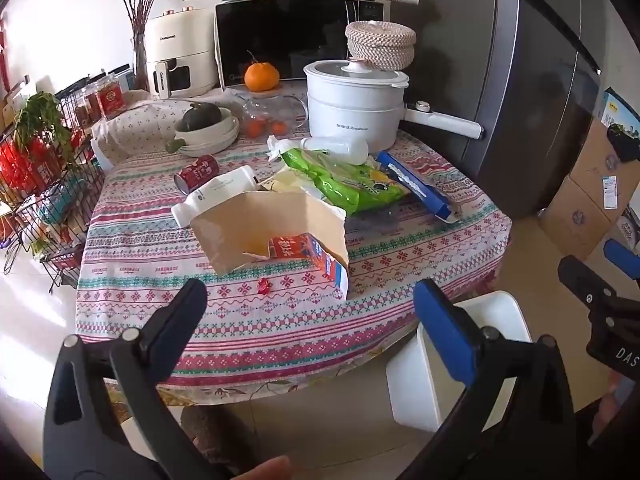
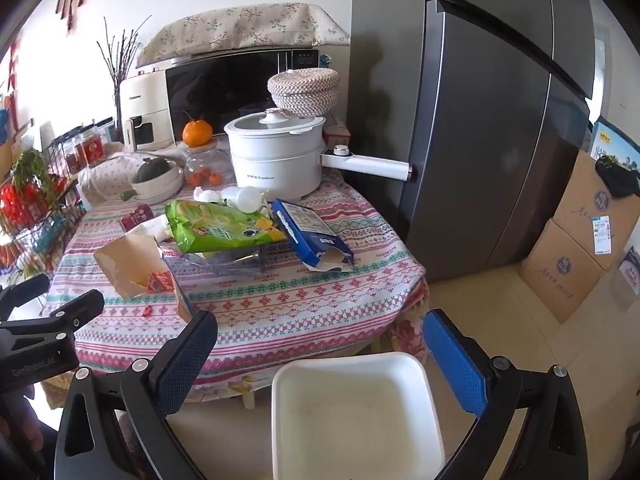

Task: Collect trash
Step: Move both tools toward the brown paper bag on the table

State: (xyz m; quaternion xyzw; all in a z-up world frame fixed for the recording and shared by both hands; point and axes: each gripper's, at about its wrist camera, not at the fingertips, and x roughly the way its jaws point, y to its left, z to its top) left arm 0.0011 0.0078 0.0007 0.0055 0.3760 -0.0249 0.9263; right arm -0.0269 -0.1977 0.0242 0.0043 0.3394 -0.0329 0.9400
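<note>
Trash lies on a patterned tablecloth [image 1: 248,320]: a brown paper bag [image 1: 256,224] with a red-and-white carton [image 1: 316,258] at its mouth, a small red wrapper [image 1: 263,286], a green snack bag [image 1: 348,180], a blue box [image 1: 420,188], a white bottle [image 1: 216,196], a red can [image 1: 198,174] and crumpled tissue [image 1: 278,147]. A white bin [image 2: 352,416] stands on the floor before the table. My left gripper [image 1: 310,316] hovers open over the table's near edge, in front of the carton. My right gripper [image 2: 320,356] hangs open above the bin, empty.
A white electric pot [image 1: 352,104], a microwave [image 1: 296,36], an orange [image 1: 261,76], a bowl with a dark squash [image 1: 208,124] and a wire rack [image 1: 44,184] crowd the back and left. A grey fridge [image 2: 480,140] and cardboard boxes [image 2: 576,240] stand right.
</note>
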